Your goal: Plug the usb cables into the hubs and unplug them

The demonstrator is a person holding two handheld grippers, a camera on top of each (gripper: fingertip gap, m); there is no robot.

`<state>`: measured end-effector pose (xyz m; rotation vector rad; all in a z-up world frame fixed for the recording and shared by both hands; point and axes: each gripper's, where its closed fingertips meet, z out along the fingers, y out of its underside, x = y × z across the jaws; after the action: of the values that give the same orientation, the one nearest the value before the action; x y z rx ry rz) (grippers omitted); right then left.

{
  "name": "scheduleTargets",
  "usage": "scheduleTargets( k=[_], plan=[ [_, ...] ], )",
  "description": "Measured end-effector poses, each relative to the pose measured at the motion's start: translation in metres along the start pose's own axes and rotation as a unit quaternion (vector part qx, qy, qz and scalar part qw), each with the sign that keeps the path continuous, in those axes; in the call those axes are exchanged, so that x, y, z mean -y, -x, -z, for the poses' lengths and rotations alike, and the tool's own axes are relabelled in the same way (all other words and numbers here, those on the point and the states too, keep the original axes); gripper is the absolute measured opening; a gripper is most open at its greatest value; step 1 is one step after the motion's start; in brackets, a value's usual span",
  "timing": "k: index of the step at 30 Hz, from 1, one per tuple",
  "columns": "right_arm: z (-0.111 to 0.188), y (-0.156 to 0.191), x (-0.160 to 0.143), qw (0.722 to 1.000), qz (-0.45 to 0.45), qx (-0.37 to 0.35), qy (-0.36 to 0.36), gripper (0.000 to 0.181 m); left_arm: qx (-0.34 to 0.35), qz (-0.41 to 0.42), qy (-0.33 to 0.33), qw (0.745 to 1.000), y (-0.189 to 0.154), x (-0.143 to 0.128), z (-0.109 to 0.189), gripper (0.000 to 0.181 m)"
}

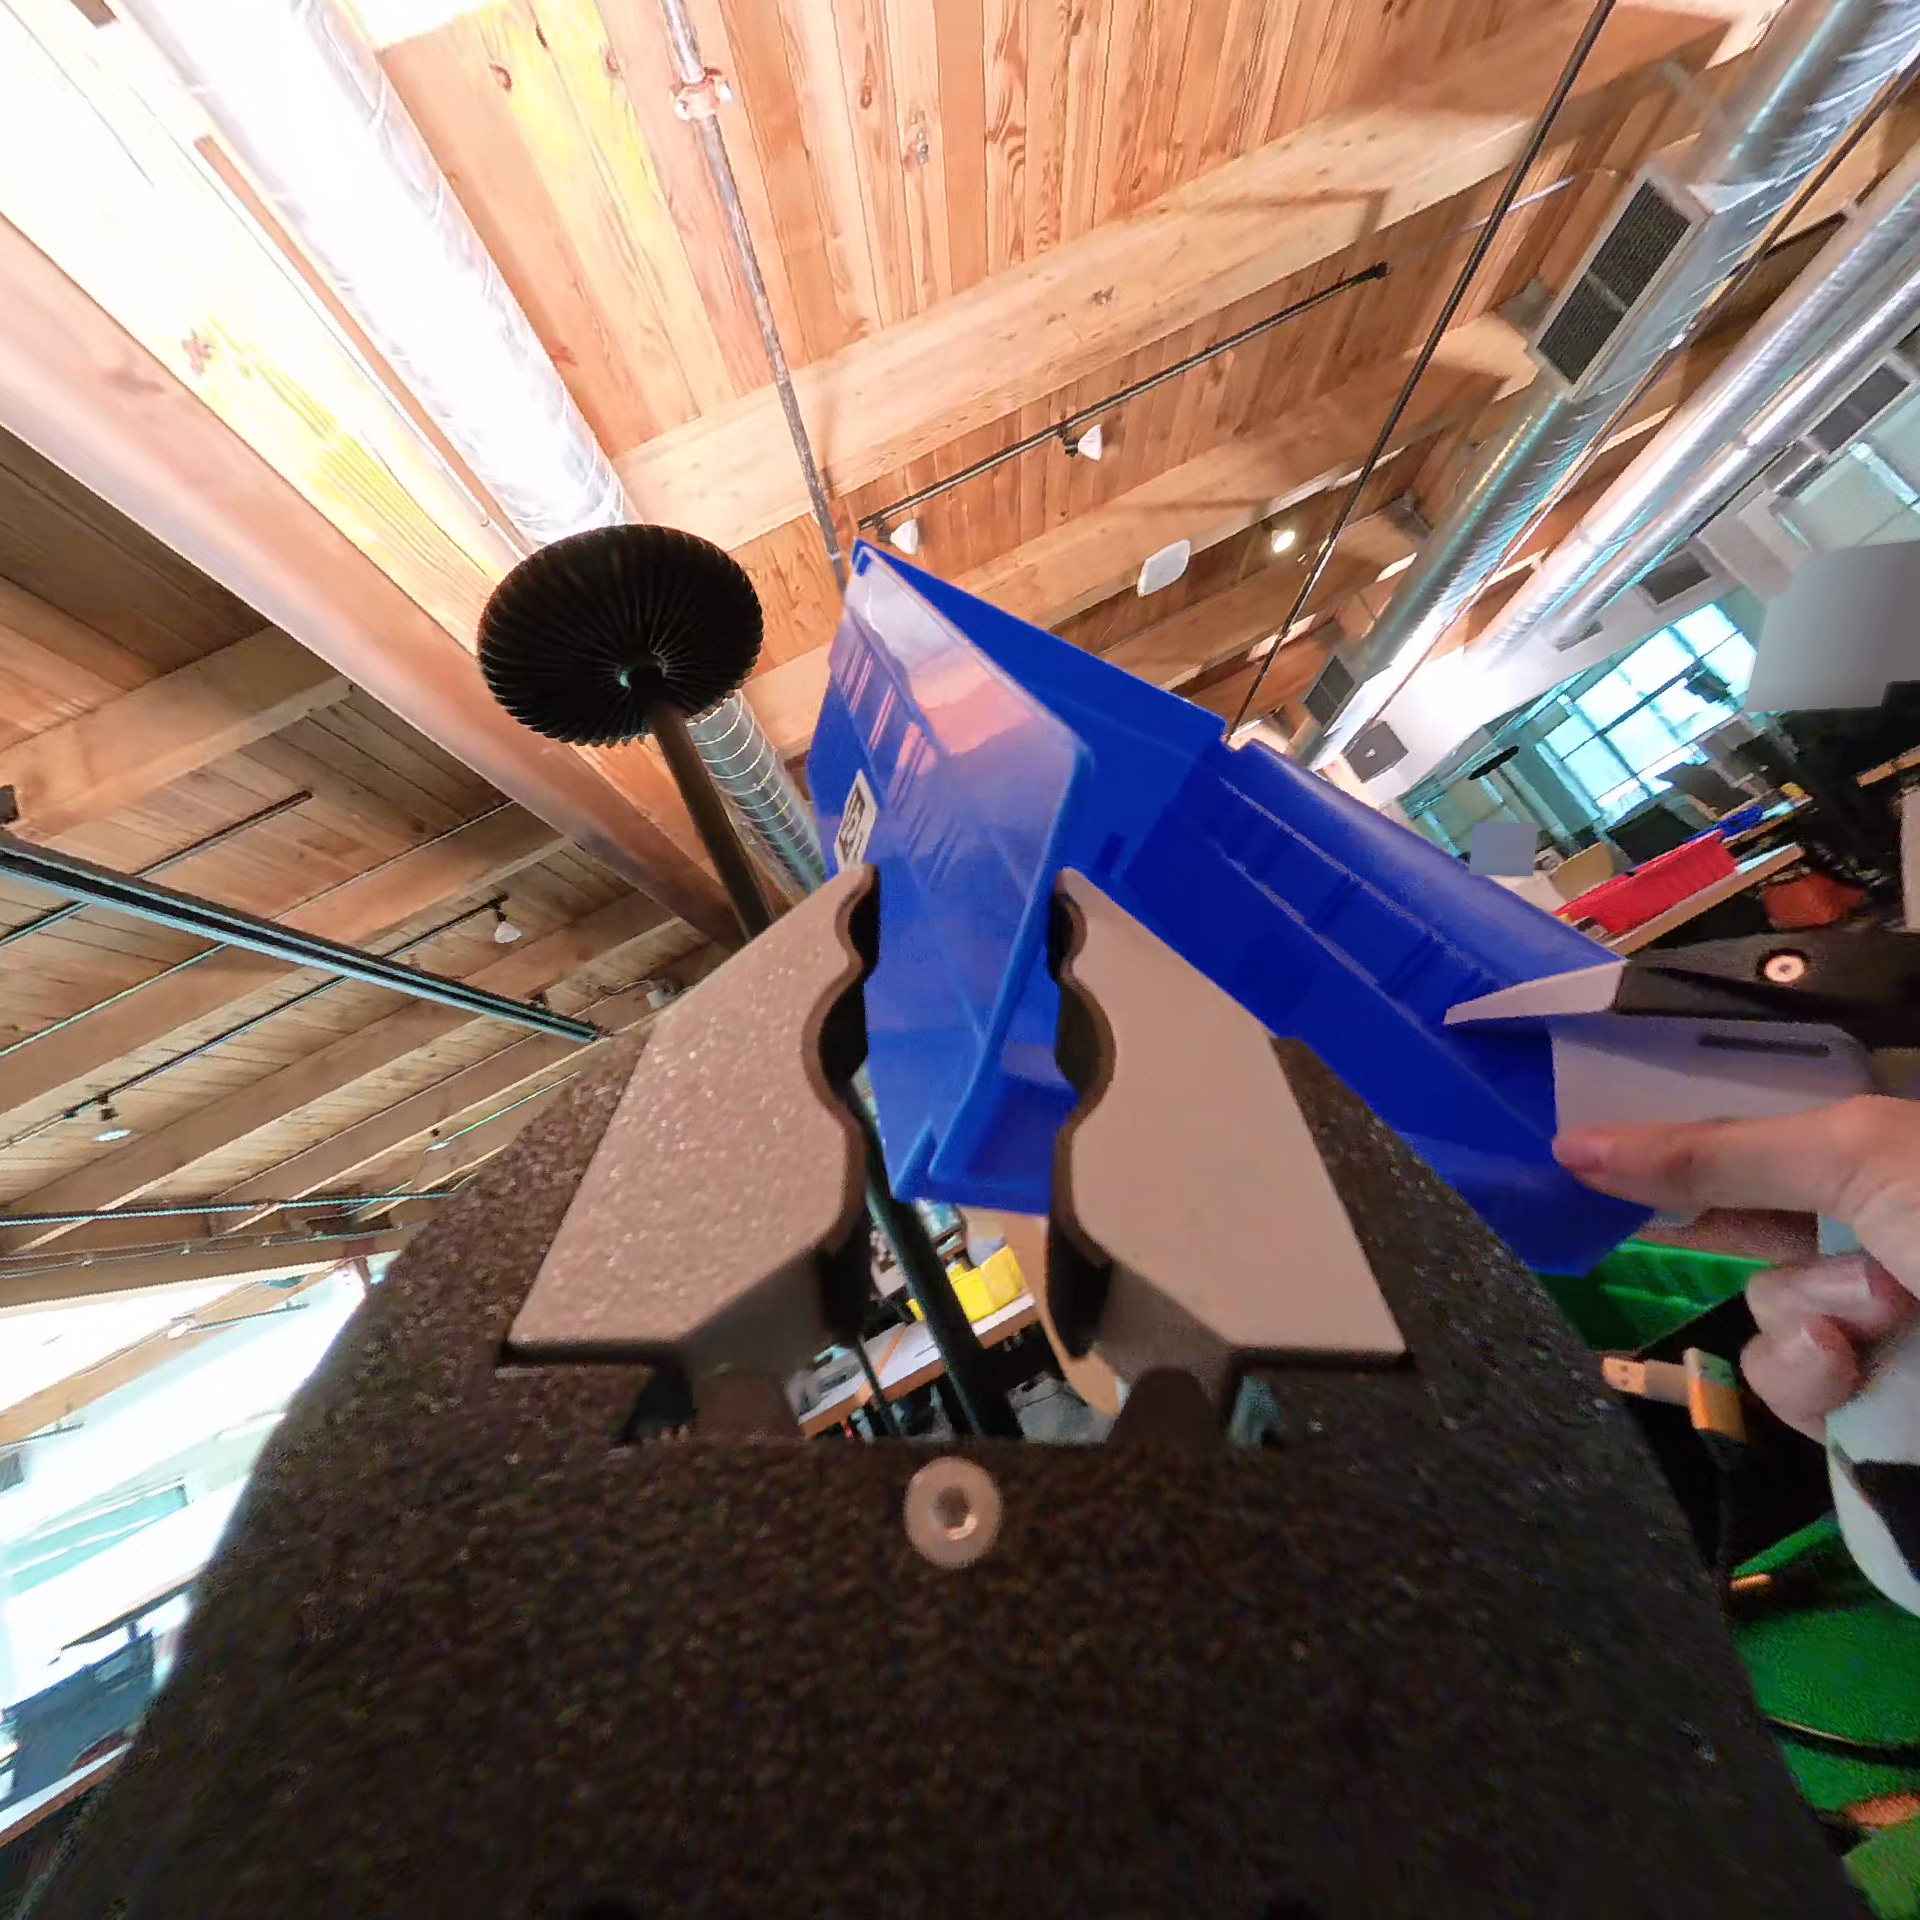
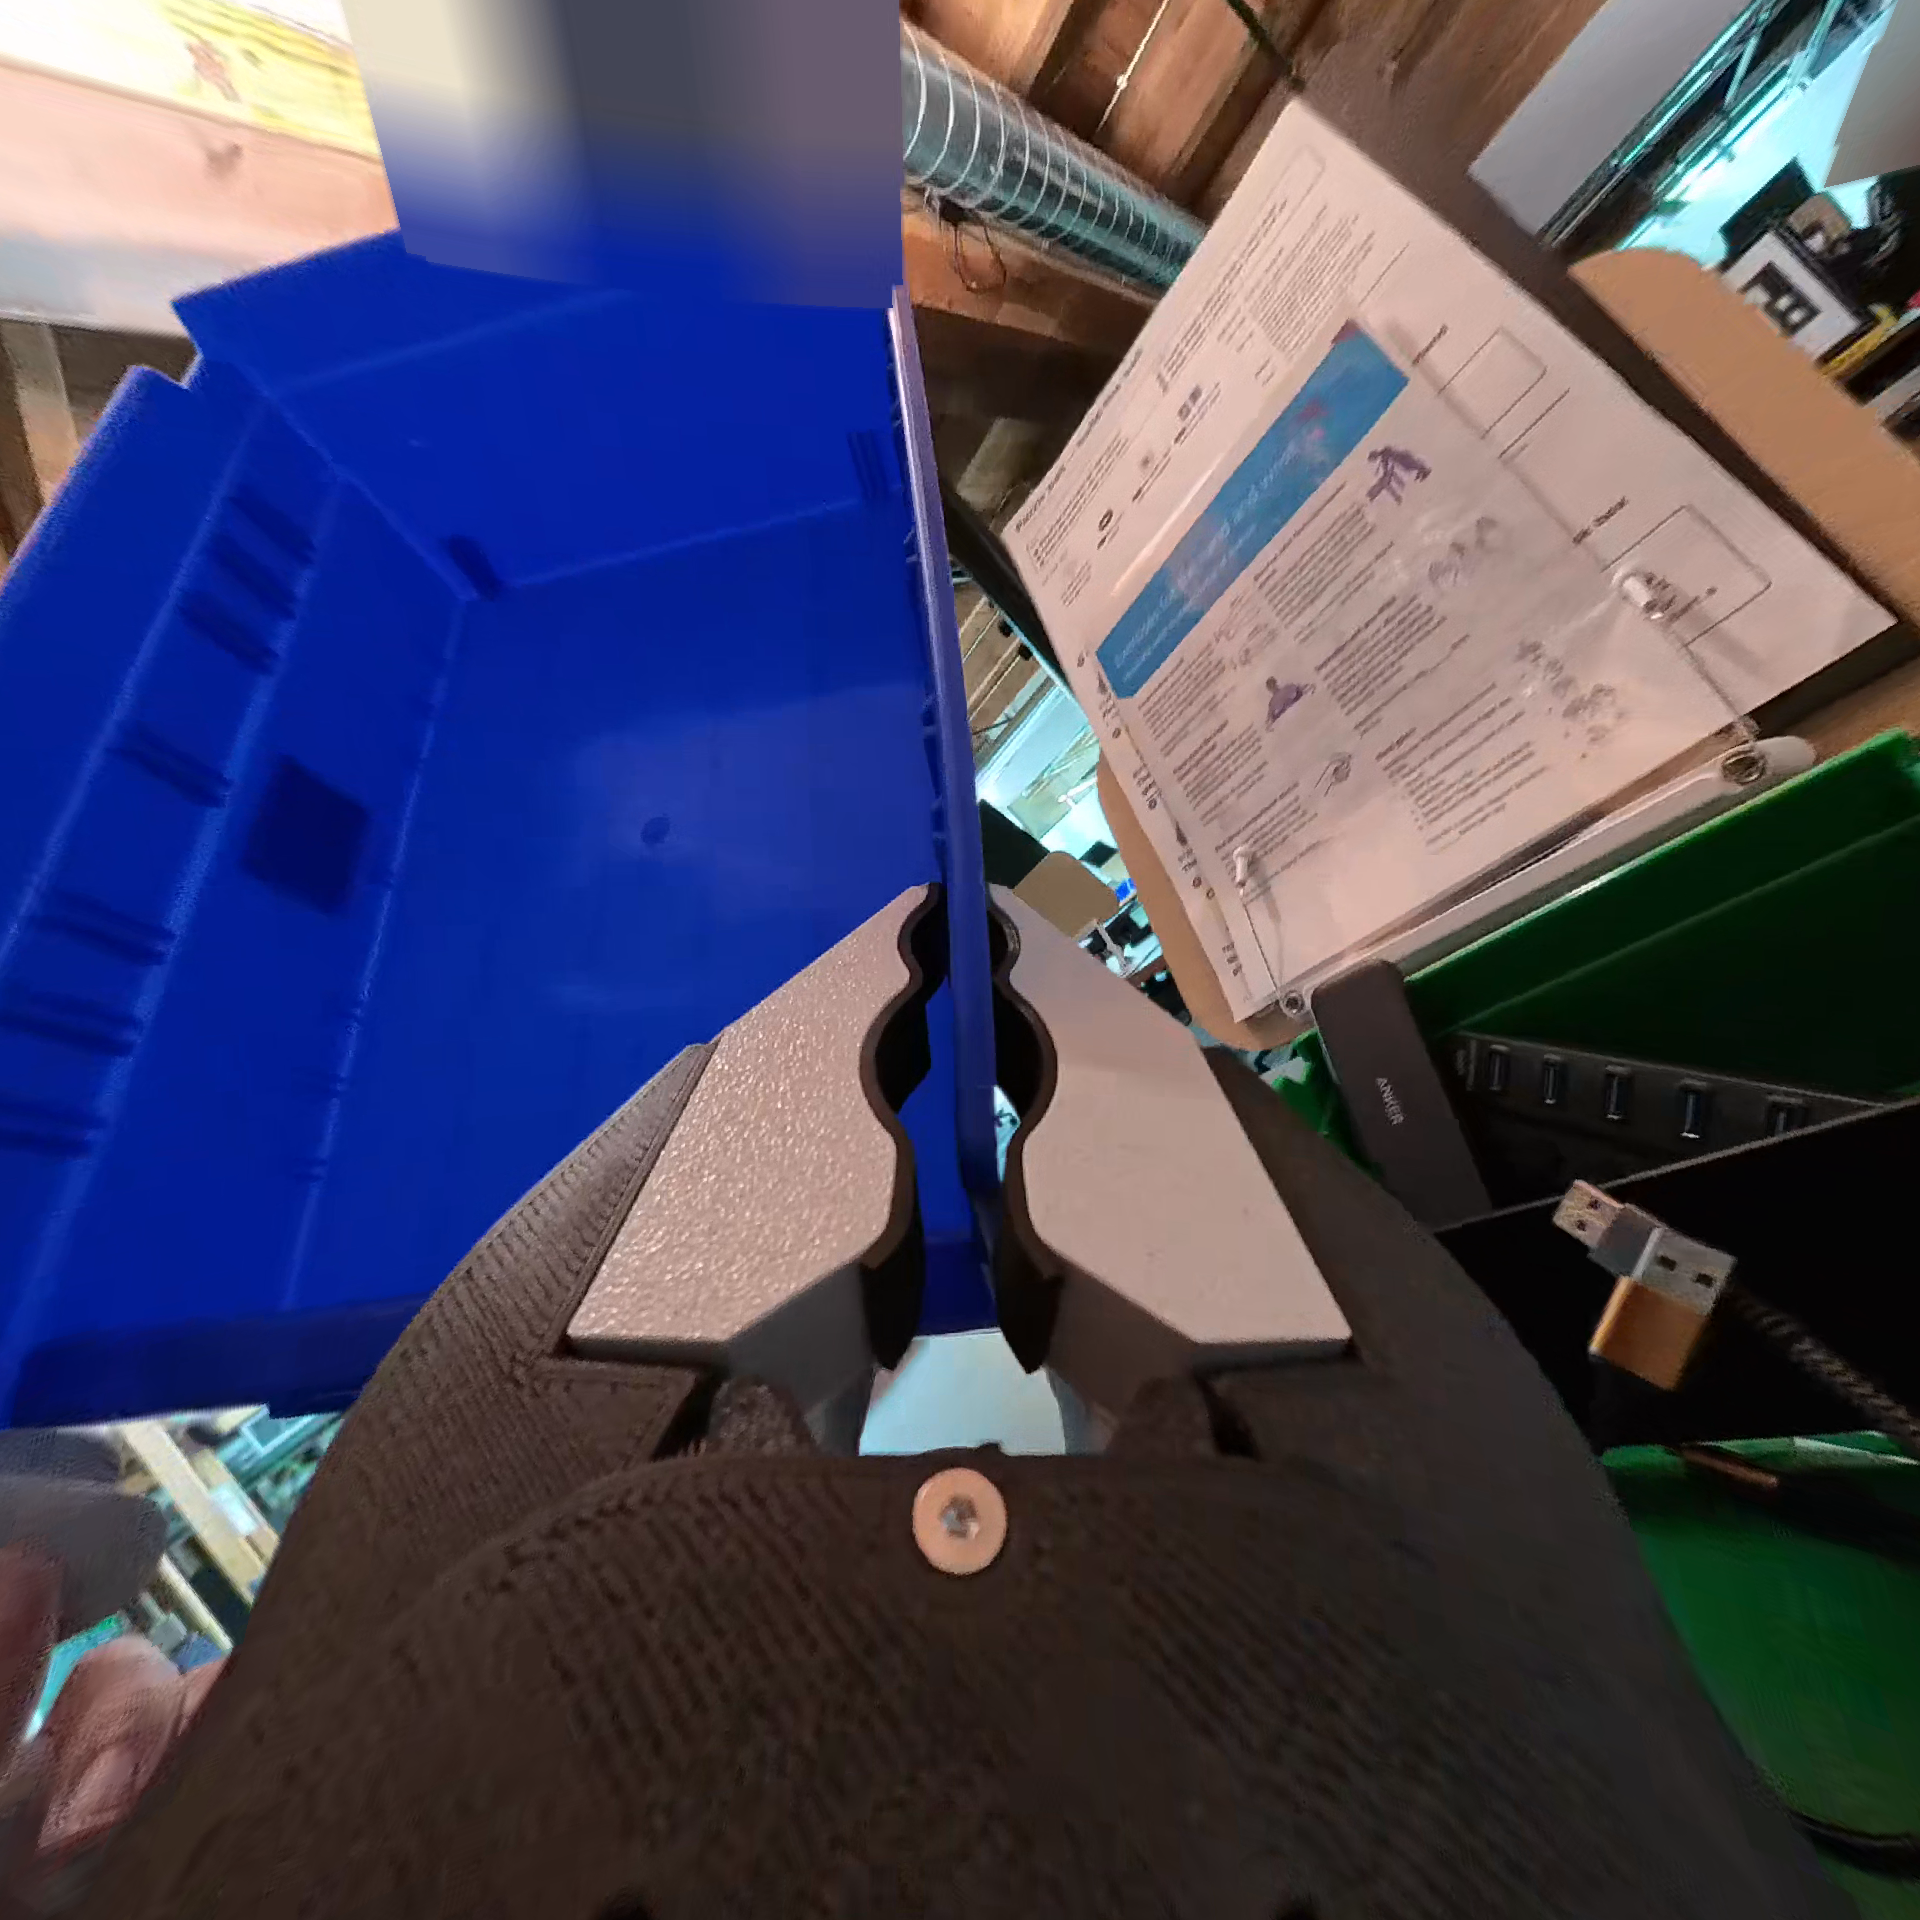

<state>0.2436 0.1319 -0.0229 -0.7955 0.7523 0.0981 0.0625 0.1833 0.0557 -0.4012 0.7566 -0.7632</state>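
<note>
Overhead, timber ceiling (image 1: 987,260): I hold both grippers (image 1: 961,1049) (image 2: 961,1091), jaws clamped on an empty blue bin (image 2: 520,779); plugging unstarted, so next I set it down and take the cable (image 2: 1652,1288).

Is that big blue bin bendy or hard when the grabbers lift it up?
Probably hard: the blue bin keeps its boxy shape while the left gripper and right gripper pinch only its thin walls. It looks empty, so likely light. The smooth plastic might slip.
</note>
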Motion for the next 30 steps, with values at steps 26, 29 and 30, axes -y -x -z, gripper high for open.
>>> scheduleTargets(
  k=[26,29,30],
  plan=[
    [0.181,-0.252,0.221,0.873,0.289,-0.381,0.092,0.007,-0.196,0.319,0.427,0.823,-0.15,-0.202,0.039,0.079],
    [0.176,-0.274,0.209,0.883,0.255,-0.376,0.117,0.006,-0.204,0.291,0.441,0.824,-0.163,-0.207,0.047,0.073],
    [0.174,-0.278,0.208,0.886,0.25,-0.372,0.119,0.006,-0.205,0.279,0.443,0.827,-0.166,-0.208,0.049,0.069]
  ],
)
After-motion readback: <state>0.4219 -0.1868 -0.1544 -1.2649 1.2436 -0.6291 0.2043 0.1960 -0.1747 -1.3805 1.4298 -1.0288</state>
